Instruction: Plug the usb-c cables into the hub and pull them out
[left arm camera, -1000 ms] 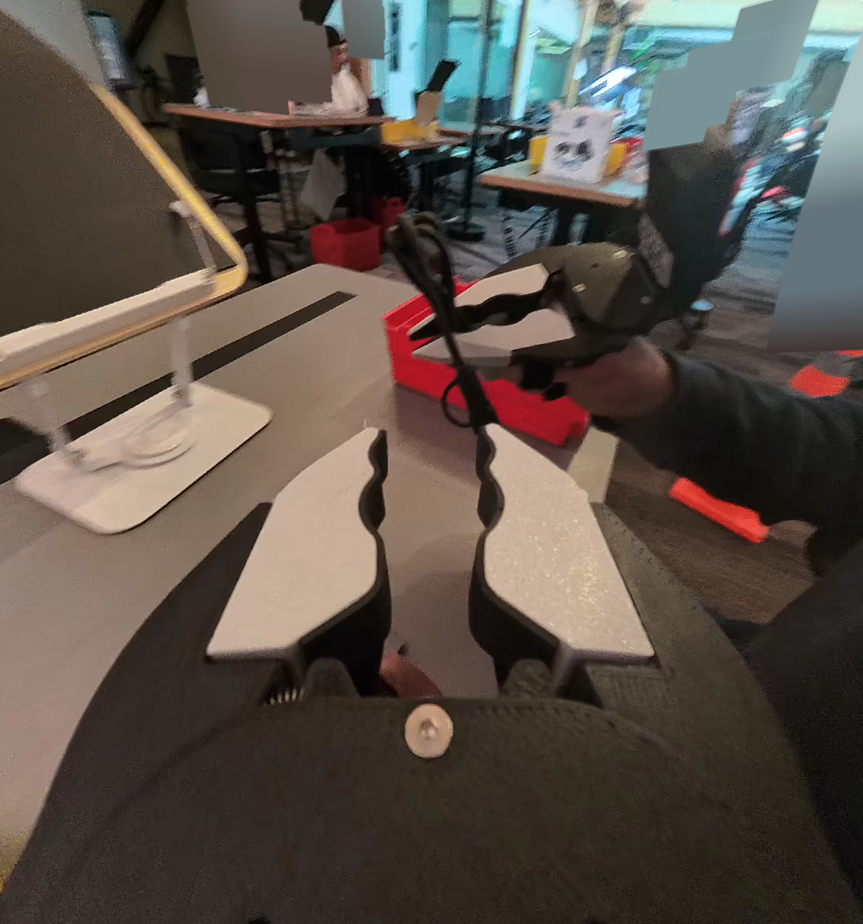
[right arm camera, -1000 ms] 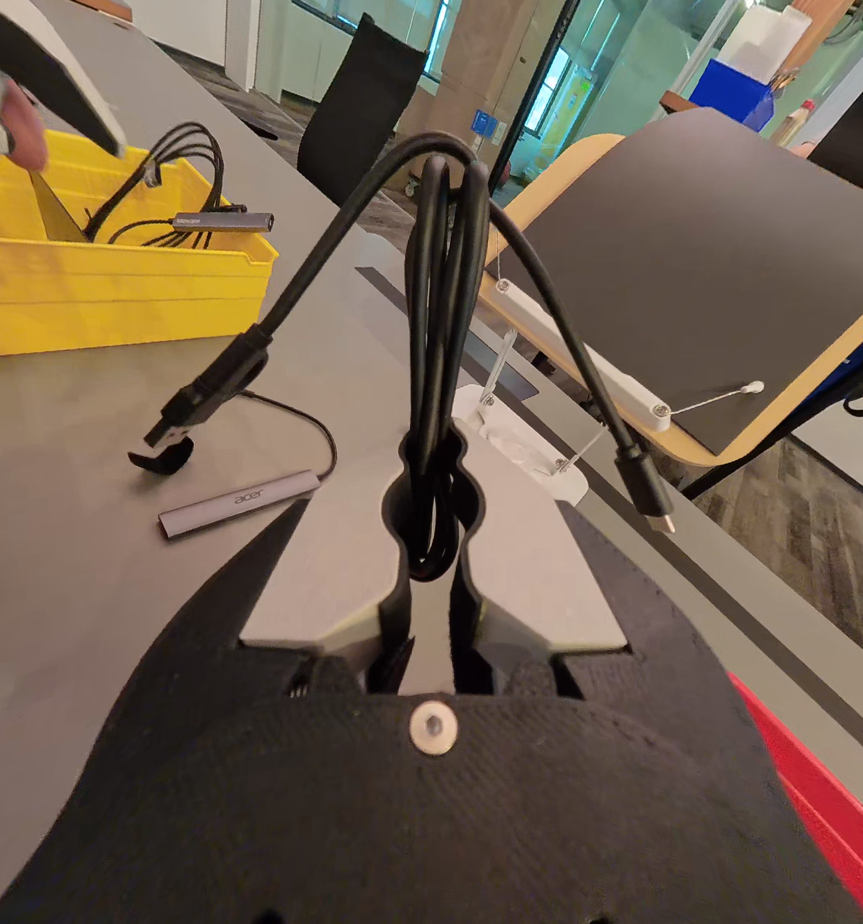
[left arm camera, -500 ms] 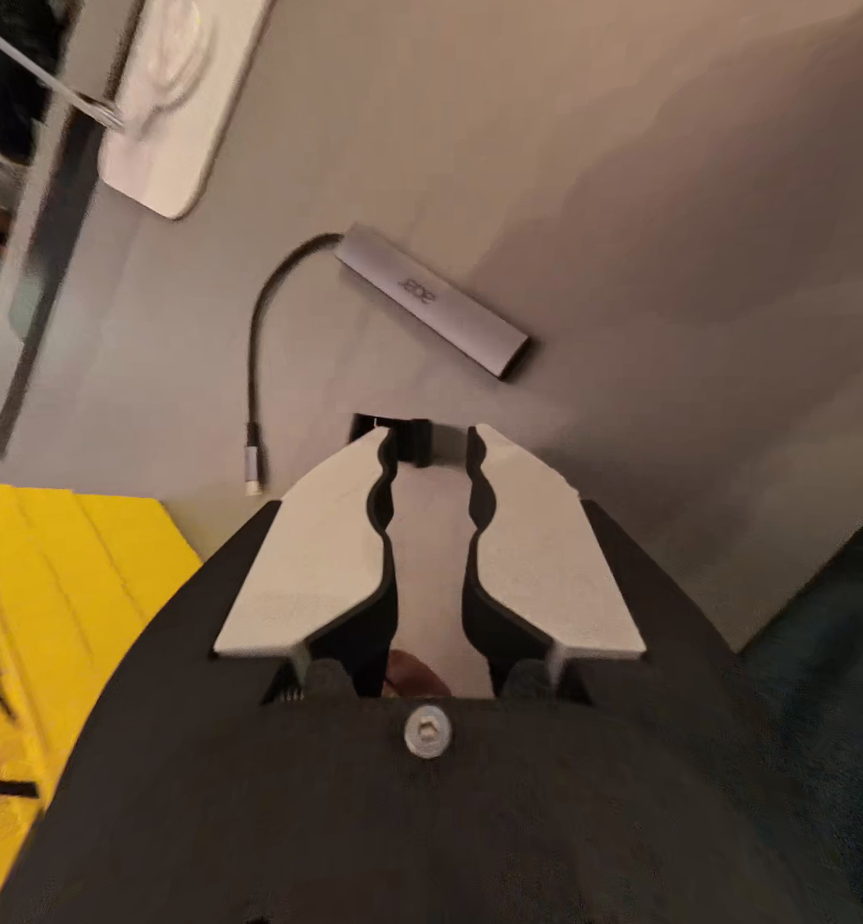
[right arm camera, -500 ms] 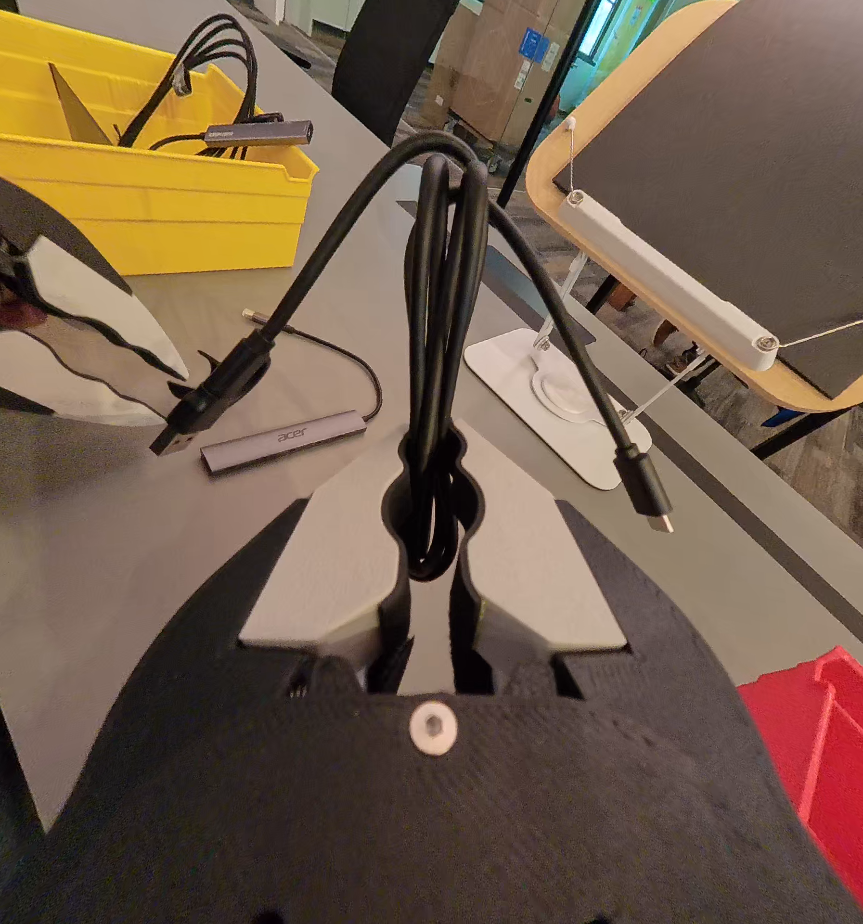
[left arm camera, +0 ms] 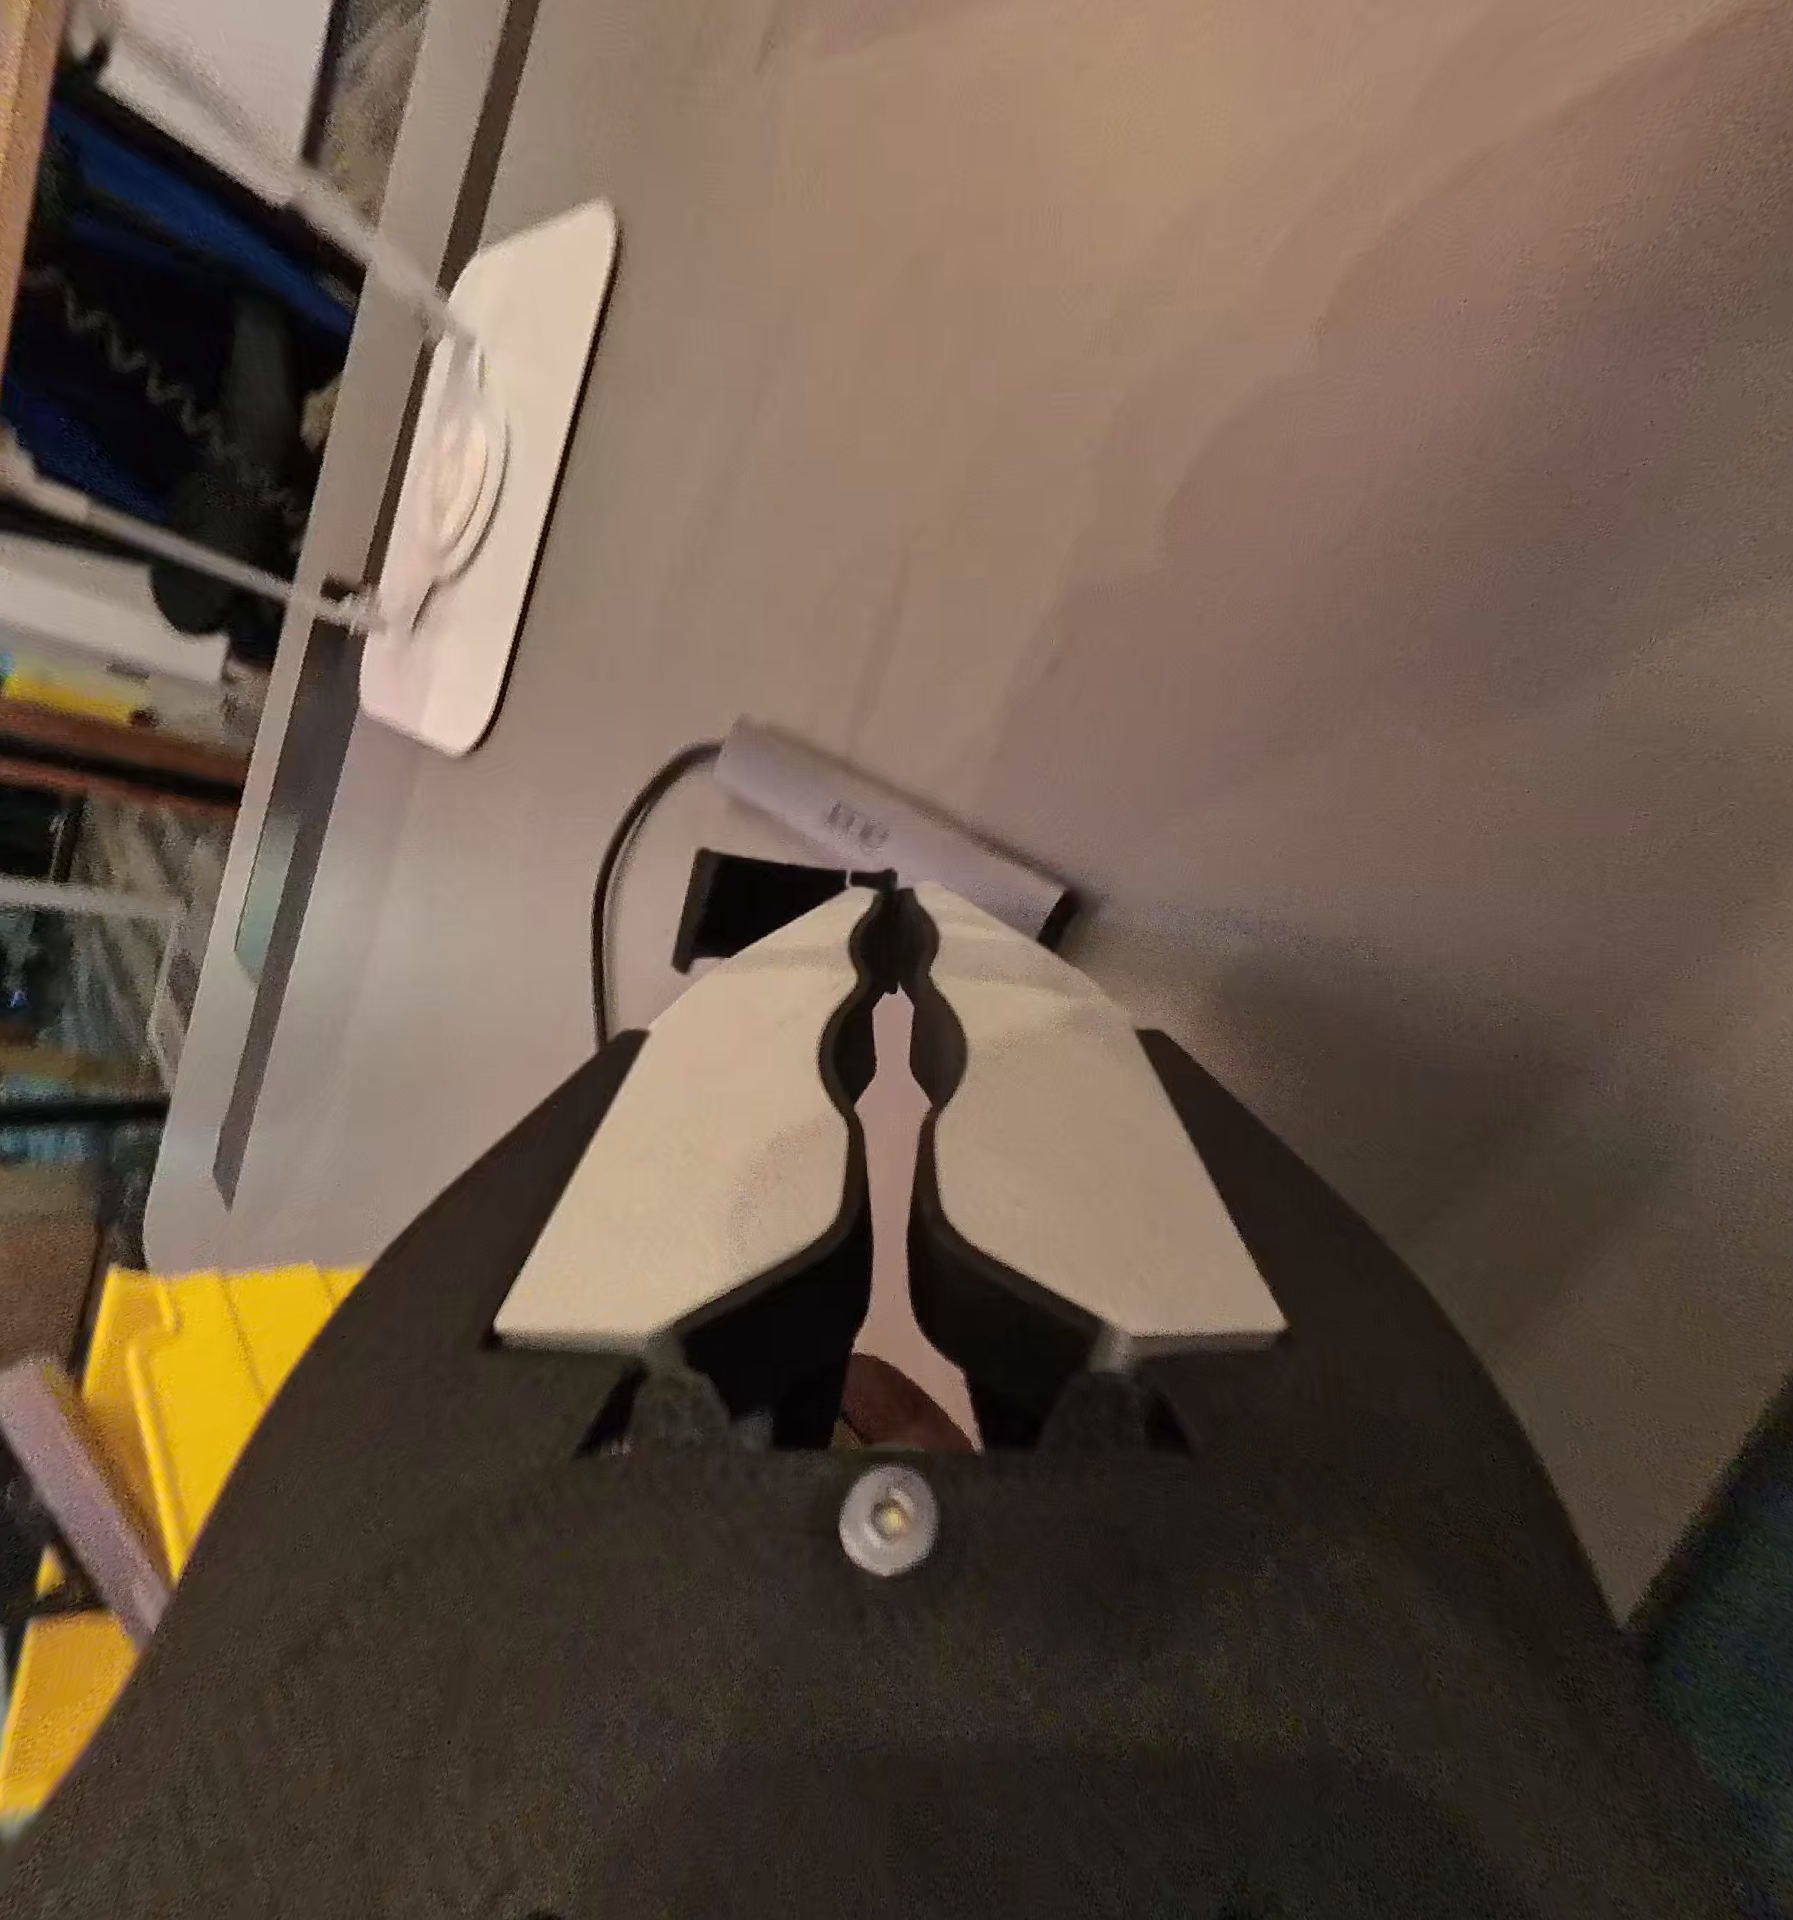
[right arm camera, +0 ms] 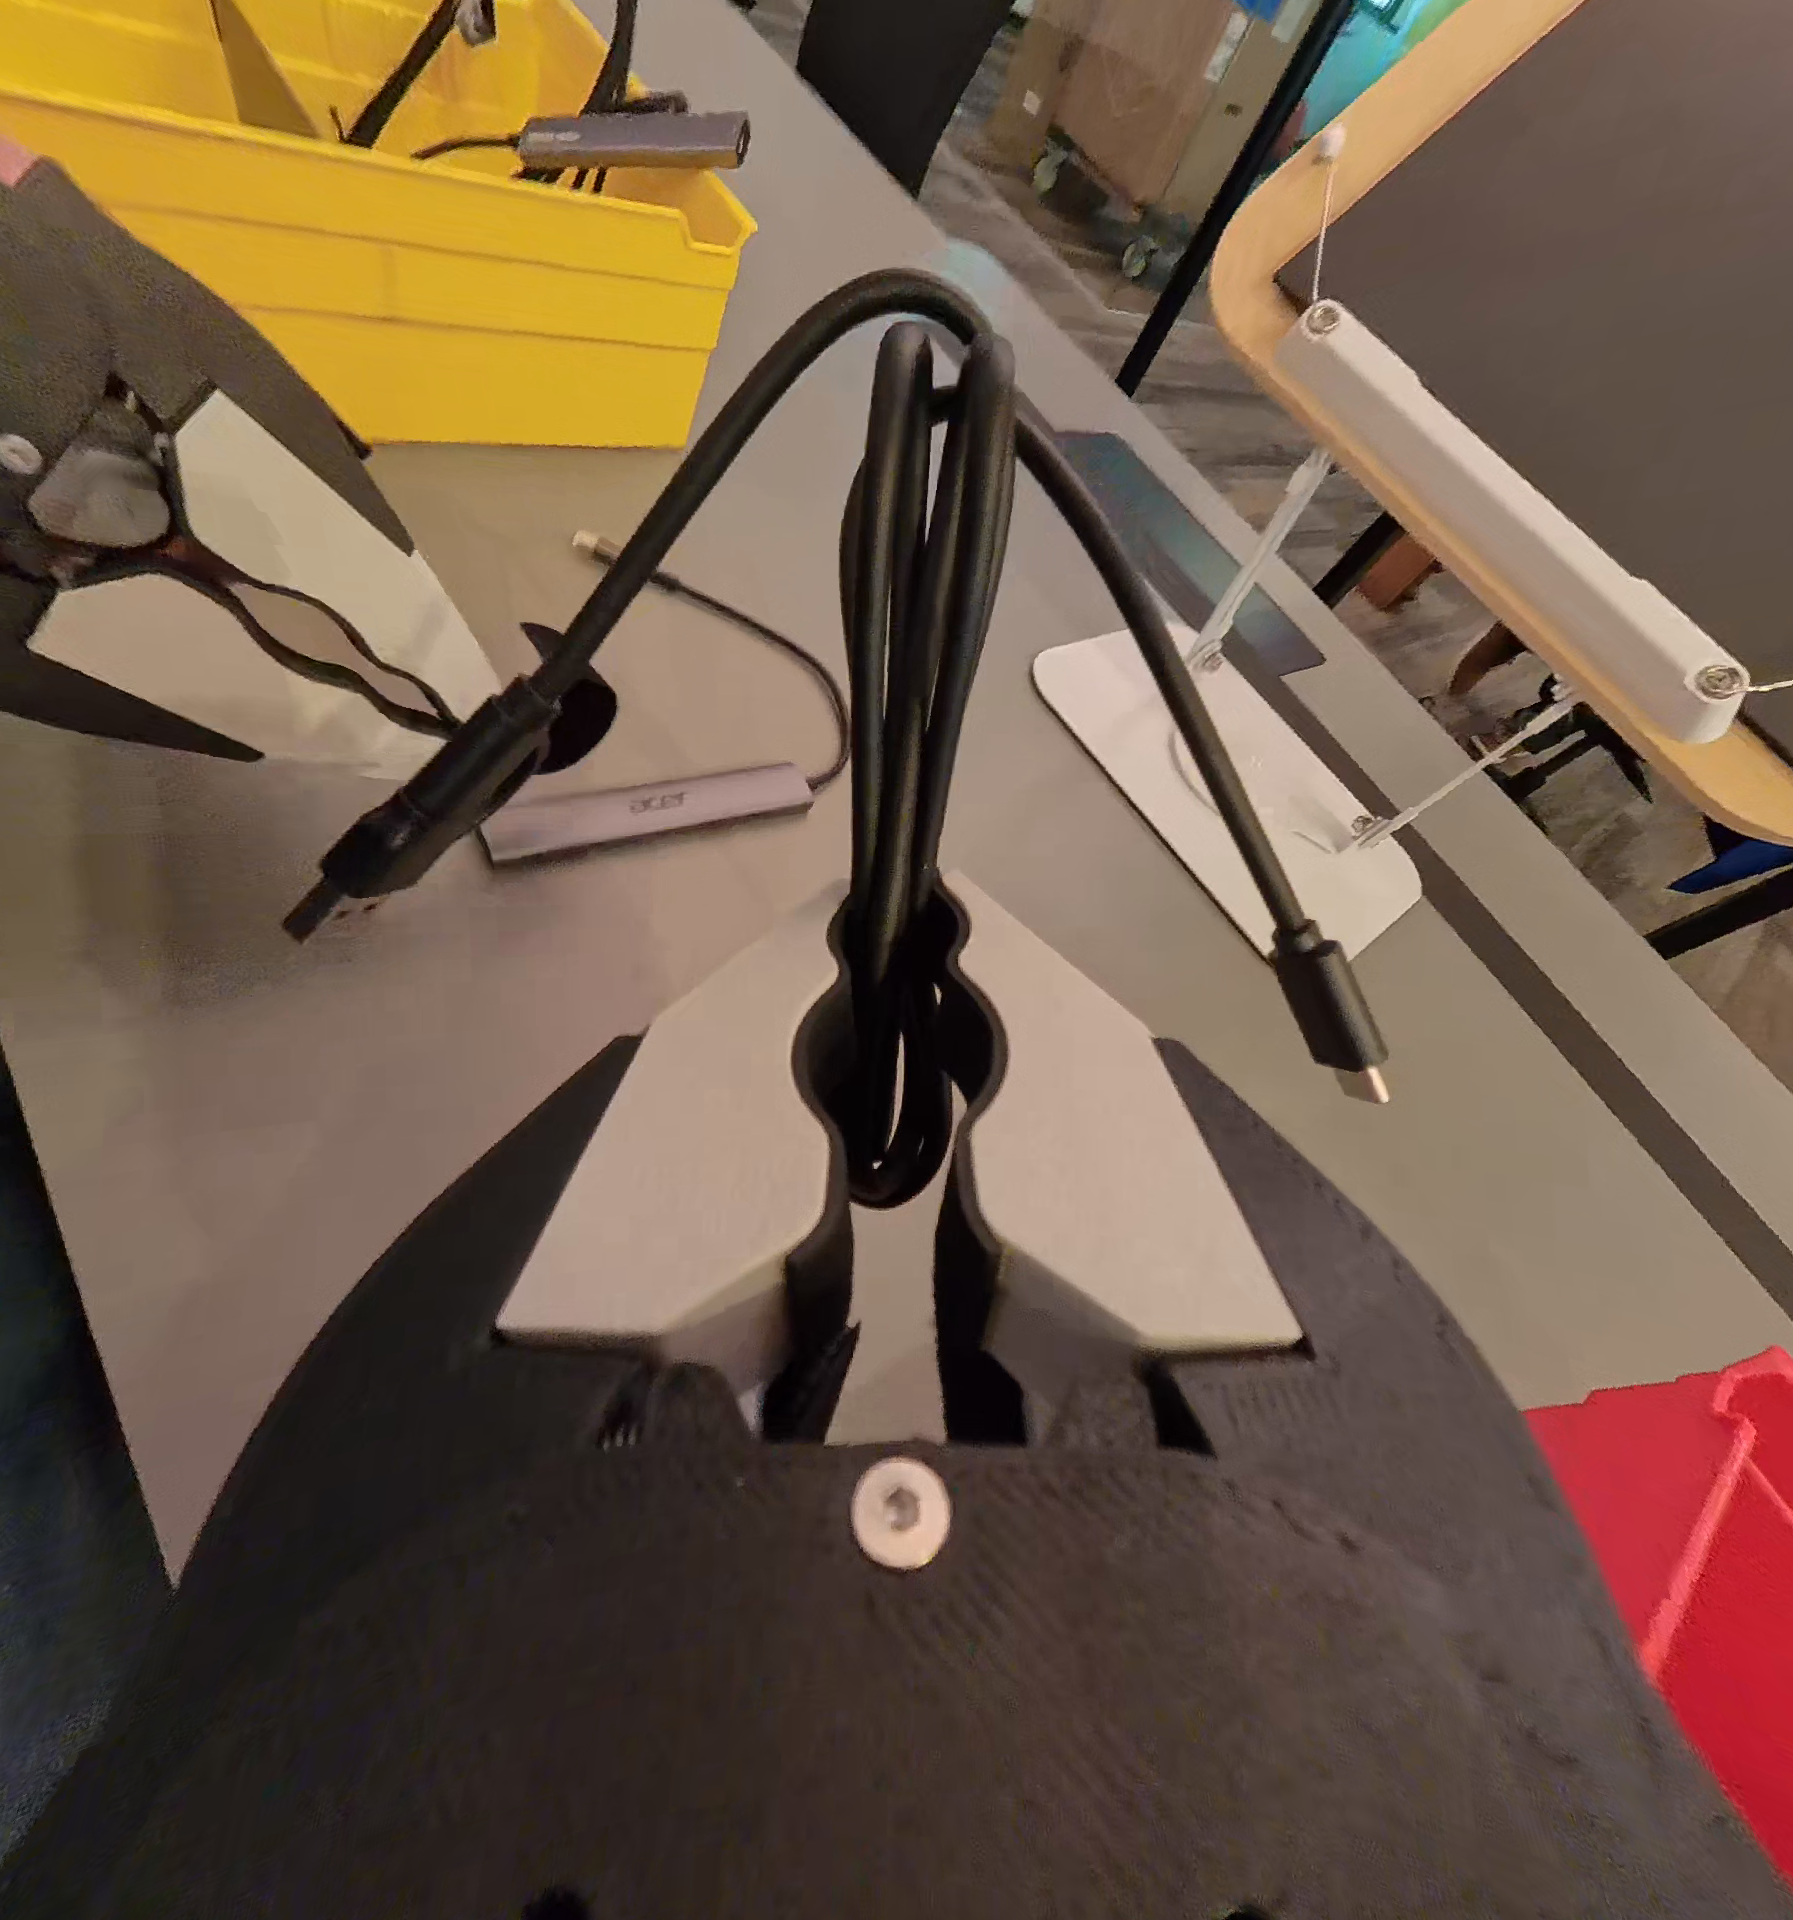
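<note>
The right gripper [right arm camera: 897,940] pinches the limp, springy coiled cable [right arm camera: 918,665], the left gripper [left arm camera: 887,902] has its fingers pressed onto the stiff plug [right arm camera: 424,800] just above the light hub [right arm camera: 653,805] on the table [right arm camera: 975,582] — the plug is the firm hold.

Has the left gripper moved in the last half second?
Yes. In the right wrist view the left gripper has closed in toward the hub on the table, and its fingertips now pinch the cable by the USB plug.
</note>
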A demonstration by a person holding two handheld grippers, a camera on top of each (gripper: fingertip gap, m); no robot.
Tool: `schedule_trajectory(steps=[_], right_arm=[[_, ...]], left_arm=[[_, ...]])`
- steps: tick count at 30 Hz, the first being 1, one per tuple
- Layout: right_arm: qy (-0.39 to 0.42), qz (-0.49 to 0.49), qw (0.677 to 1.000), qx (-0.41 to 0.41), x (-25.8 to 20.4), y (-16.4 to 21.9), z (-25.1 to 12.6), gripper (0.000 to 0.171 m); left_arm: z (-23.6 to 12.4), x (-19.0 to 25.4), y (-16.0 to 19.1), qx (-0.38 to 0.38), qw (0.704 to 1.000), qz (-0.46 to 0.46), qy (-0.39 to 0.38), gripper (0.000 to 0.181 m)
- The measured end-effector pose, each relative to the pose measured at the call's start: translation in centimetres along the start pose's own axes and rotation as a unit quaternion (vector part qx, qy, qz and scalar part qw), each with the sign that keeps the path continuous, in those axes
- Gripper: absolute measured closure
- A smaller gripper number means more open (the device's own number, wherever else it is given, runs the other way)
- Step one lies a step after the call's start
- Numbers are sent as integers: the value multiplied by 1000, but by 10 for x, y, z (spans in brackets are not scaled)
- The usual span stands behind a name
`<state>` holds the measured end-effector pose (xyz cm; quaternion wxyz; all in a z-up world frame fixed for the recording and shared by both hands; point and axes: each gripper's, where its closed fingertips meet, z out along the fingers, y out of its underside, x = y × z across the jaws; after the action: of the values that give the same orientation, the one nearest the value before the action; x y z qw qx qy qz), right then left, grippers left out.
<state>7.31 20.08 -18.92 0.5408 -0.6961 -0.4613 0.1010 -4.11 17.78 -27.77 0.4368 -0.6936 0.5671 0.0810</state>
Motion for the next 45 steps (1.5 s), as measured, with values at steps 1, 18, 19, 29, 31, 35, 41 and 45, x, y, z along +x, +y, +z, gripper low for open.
schedule_trajectory(steps=[1,18,19,29,31,35,41,45], right_arm=[[-4,-8,1000,-8,0,2,-1,166],[-159,-59,973,-158,-54,79,8,166],[-160,-56,972,-160,-54,82,10,166],[-197,-15,964,-180,-65,101,23,166],[-197,-17,961,-192,-66,108,27,166],[-213,-7,957,-196,-68,110,32,165],[-223,-11,952,-210,-66,110,36,165],[-229,-26,949,-215,-66,110,36,166]], left_arm=[[0,5,-12,17,1000,17,17,181],[53,68,-72,67,969,144,191,181],[54,65,-74,75,970,150,178,181],[51,67,-79,118,965,171,160,181],[52,71,-78,121,964,164,171,180],[52,74,-79,135,963,151,178,176],[43,69,-76,145,967,102,181,145],[29,59,-67,145,972,75,170,135]])
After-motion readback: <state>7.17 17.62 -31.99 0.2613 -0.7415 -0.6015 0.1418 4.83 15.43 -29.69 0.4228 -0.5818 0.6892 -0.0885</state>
